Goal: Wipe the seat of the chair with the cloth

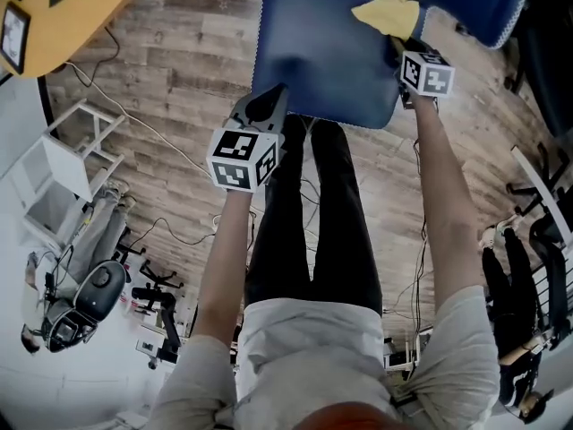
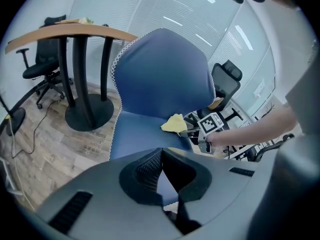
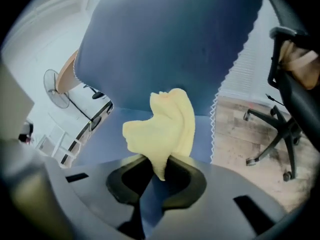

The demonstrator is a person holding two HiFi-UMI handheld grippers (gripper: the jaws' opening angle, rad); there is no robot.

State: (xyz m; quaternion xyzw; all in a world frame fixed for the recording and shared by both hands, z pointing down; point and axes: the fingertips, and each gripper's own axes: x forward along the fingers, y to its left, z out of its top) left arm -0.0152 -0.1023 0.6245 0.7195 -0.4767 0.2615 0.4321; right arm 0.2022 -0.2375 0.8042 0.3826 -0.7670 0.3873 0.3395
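1. Closest to the head camera, the person's grey shirt (image 1: 313, 356) is filling the lower edge, with both bare arms (image 1: 224, 267) reaching forward over dark trousers (image 1: 304, 240).
2. At the front edge of the blue seat (image 1: 313, 61), the left gripper (image 1: 269, 104) is hanging with its jaws pressed together and nothing between them.
3. Farther back, the right gripper (image 1: 401, 41) is pinching the yellow cloth (image 1: 387, 13), which is bunching up out of the jaws.
4. That cloth is sitting at the seat's rear right part, just below the backrest (image 3: 165, 39).
5. Wooden floor (image 1: 179, 79) is showing around the seat.
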